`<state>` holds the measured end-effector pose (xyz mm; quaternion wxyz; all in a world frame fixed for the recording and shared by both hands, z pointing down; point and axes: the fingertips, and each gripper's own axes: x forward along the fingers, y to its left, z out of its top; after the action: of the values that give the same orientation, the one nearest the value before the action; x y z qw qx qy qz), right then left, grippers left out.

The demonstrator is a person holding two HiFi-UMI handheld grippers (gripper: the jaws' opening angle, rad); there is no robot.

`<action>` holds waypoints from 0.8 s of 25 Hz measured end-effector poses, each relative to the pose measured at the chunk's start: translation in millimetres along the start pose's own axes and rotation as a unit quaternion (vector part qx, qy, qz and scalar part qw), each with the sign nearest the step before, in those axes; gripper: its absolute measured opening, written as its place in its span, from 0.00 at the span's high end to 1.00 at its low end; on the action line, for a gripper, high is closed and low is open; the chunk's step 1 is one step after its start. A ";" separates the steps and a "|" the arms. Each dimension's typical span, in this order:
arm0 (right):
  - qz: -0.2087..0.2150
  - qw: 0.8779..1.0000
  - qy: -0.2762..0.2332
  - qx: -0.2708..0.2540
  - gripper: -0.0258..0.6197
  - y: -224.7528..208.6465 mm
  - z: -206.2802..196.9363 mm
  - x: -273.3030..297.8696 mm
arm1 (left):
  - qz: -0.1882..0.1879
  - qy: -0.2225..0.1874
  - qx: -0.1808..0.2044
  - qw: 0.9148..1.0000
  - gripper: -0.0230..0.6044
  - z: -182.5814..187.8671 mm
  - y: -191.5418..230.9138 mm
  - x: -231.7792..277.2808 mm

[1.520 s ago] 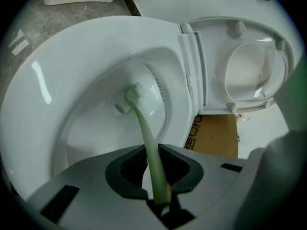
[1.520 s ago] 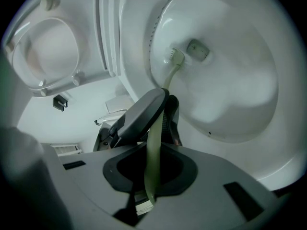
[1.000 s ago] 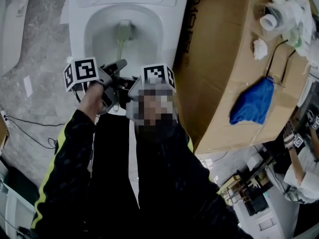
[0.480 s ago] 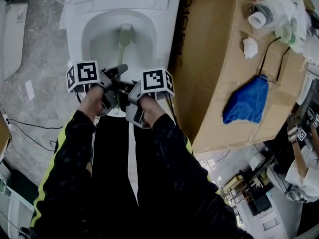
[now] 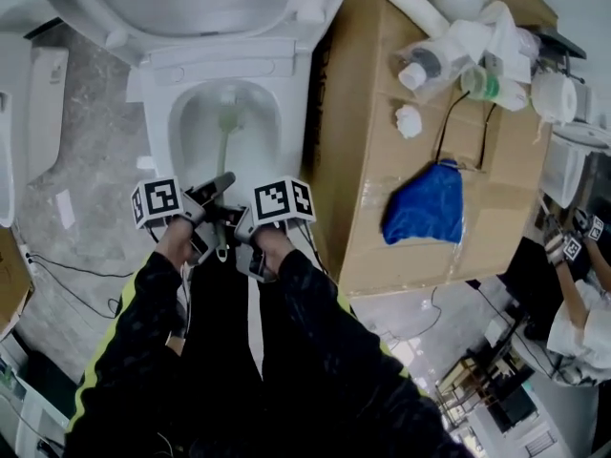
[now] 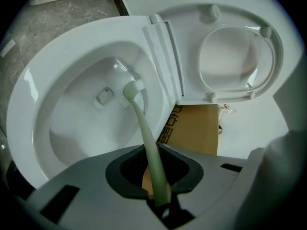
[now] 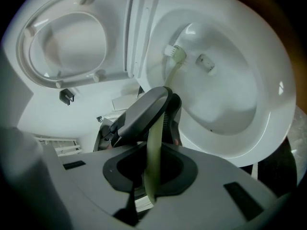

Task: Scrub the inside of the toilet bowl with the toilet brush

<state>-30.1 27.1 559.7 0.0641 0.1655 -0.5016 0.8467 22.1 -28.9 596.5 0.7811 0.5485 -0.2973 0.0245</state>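
Observation:
The white toilet bowl (image 5: pixel 191 151) stands open with its lid (image 5: pixel 191 3) raised. A pale green toilet brush (image 5: pixel 225 146) reaches down into the bowl, its head (image 5: pixel 227 117) against the far inner wall. My left gripper (image 5: pixel 218 187) and right gripper (image 5: pixel 241 229) sit side by side at the front rim, both shut on the brush handle. In the left gripper view the handle (image 6: pixel 146 138) runs out of my left gripper (image 6: pixel 160 202) to the bristles (image 6: pixel 132 87). In the right gripper view my right gripper (image 7: pixel 148 195) clamps the handle (image 7: pixel 153 152) just behind the left gripper (image 7: pixel 144 111).
A large cardboard box (image 5: pixel 382 93) stands tight against the toilet's right side, carrying a blue cloth (image 5: pixel 420 208), plastic bottles (image 5: pixel 449 46) and a paper wad (image 5: pixel 409 120). A thin cable (image 5: pixel 67 265) lies on the grey floor at left. Another person's arm (image 5: pixel 582 294) is at the right edge.
The head view has pulled back, so the raised lid now shows and the toilet looks smaller. Both grippers stay shut on the brush, whose head sits nearer the bowl's far wall.

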 end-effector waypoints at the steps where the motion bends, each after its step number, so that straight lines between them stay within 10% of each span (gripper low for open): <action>1: 0.001 1.000 0.001 -0.004 0.88 8.5 -2.1 -3.3 | -0.003 -0.002 0.003 1.000 0.85 0.3 -8.8 -3.6; 20: 0.009 0.999 0.026 -0.041 0.88 129.8 -94.2 -82.9 | -0.017 -0.032 0.003 0.999 0.85 -66.6 -155.3 -80.0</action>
<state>-8.4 50.5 382.0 0.0764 0.1358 -0.5357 0.8299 42.1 -9.4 411.6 0.7700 0.5564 -0.3122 -0.0057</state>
